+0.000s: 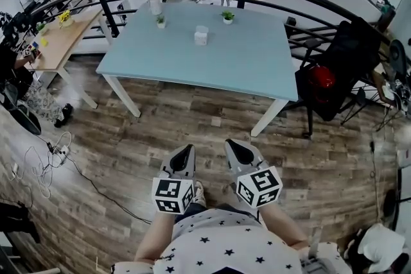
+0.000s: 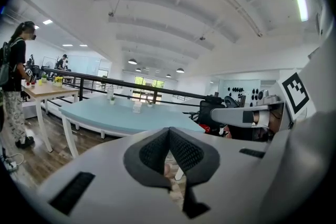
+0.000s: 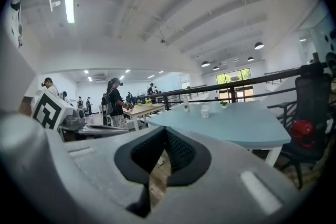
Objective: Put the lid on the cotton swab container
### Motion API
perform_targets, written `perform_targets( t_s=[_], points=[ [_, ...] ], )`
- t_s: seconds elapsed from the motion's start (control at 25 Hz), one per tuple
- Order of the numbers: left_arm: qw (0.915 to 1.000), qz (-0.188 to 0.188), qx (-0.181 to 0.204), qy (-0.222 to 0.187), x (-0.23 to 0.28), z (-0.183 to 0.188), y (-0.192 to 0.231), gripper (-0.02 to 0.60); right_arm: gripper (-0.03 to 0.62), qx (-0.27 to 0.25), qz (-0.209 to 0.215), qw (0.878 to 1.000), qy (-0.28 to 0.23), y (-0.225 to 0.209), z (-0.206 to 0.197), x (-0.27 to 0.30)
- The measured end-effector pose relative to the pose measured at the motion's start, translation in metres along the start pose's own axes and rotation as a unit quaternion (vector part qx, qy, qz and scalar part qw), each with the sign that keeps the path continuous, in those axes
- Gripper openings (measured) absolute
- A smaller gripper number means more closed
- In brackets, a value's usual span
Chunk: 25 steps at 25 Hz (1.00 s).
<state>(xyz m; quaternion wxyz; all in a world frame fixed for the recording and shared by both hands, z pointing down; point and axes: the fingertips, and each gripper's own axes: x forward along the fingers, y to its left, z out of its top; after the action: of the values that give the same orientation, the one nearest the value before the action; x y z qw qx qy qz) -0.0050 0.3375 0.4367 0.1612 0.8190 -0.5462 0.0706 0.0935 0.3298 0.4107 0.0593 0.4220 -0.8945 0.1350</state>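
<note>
- Both pairs of jaws are pressed together with nothing between them; I see this on the left gripper [image 2: 169, 132] and on the right gripper [image 3: 165, 132].
- I hold the two grippers low and side by side over the brown wood-plank floor [image 1: 128, 157], well short of the light blue rectangular table [image 1: 257, 67].
- The small white cotton swab container [image 1: 201, 35] stands on the table's far half, well apart from both grippers. I cannot tell whether its lid is on.
- A small potted green plant [image 1: 227, 17] stands near it, and a clear bottle [image 1: 155, 4] stands towards the far left corner.
</note>
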Motion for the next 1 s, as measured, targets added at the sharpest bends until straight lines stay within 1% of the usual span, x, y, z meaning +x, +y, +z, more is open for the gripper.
perform_targets(
  t_s=[0.28,0.56,0.84,1.0],
  points=[
    [1.0000,-0.002,0.003,0.000,0.030,0.012,0.030,0.003,0.008,0.001,-0.002,1.000,0.005,-0.013,0.006,0.041],
    [0.9999,-0.012,0.010,0.002,0.058,0.024,0.065,0.006,0.035,0.009,-0.002,1.000,0.002,-0.022,0.013,0.086],
    [0.9992,-0.033,0.024,0.002,0.084,0.041,0.096,0.042,0.087,0.018,-0.005,1.000,0.002,-0.027,0.021,0.129],
    [0.9987,-0.042,0.029,0.000,0.098,0.047,0.114,0.069,0.129,0.021,-0.013,1.000,0.001,-0.031,0.023,0.150]
  ],
)
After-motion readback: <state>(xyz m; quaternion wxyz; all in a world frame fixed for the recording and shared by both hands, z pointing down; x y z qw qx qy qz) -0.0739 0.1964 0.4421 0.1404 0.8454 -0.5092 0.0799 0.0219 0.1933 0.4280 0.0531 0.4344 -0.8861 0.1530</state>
